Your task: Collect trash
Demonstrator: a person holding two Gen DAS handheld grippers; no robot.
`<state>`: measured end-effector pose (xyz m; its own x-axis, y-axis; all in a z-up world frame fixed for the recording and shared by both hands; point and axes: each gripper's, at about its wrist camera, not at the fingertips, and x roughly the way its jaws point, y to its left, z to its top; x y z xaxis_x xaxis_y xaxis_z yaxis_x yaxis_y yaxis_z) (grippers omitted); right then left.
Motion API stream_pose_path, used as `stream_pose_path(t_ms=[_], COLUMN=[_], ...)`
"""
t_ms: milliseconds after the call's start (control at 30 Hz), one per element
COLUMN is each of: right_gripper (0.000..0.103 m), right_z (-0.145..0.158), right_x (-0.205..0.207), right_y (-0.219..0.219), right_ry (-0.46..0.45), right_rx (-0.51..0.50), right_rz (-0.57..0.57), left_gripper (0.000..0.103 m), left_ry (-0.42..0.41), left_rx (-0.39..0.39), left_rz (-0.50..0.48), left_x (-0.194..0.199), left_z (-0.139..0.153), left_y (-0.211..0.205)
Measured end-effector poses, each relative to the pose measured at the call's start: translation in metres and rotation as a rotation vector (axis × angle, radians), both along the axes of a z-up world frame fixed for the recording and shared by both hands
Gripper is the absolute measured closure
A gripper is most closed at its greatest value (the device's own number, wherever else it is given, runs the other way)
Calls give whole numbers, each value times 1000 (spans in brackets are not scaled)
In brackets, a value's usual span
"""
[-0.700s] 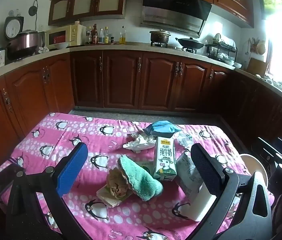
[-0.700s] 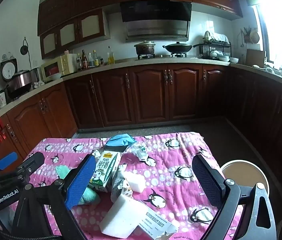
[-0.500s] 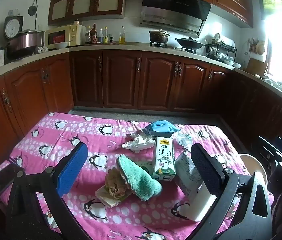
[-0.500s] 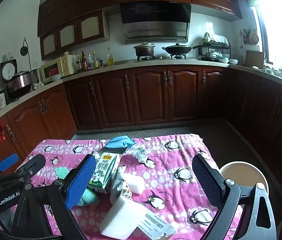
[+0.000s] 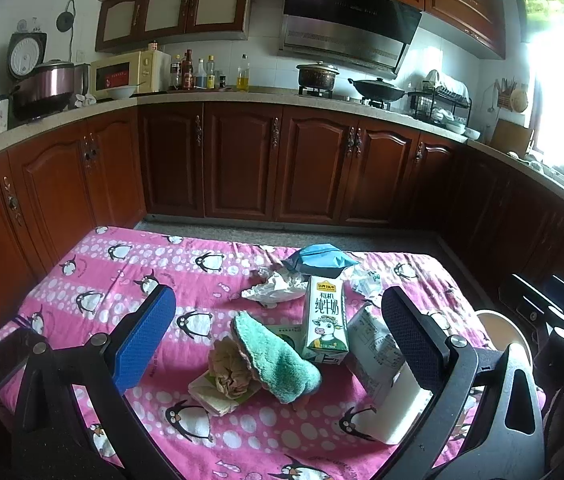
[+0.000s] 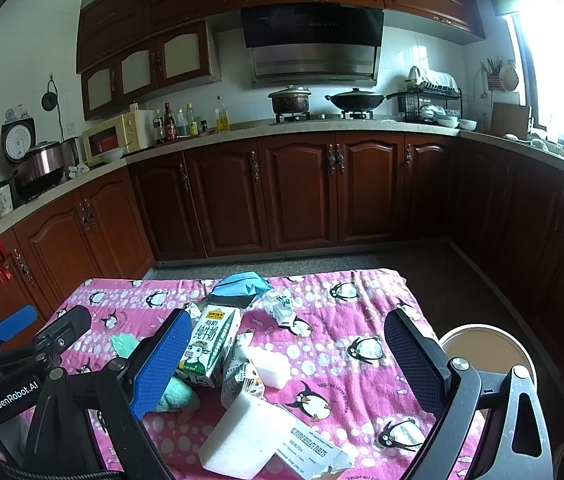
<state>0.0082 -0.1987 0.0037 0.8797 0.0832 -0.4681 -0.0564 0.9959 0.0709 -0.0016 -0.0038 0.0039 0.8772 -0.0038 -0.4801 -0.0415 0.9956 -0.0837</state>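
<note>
Left tool (image 5: 276,340) partly hides white box (image 5: 396,412).

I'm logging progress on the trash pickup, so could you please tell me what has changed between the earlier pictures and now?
Very little. Both views shift slightly, as if the left gripper and right gripper eased back a touch. Nothing was grasped or released: both remain open and empty. The milk carton, green cloth, white box and blue packet lie unmoved on the table.

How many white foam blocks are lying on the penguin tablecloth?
2. A large white foam block lies nearest the right gripper; a smaller white foam block sits right of the milk carton. More may be hidden.
</note>
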Motion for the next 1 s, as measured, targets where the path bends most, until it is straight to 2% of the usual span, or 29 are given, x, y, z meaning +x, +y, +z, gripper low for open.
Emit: stream_pose_path(t_ms=[600,1000], right_gripper=[7,7], right_z=[0,0], right_x=[0,1], right_y=[1,-1], right_ry=[4,5], right_rx=[-4,-2], right_rz=[1,-1], left_gripper=[1,1], left_ry=[16,61], left_rx=[1,5], left_rz=[5,13], left_x=[1,3], left_z=[-3,-1], left_y=[2,3])
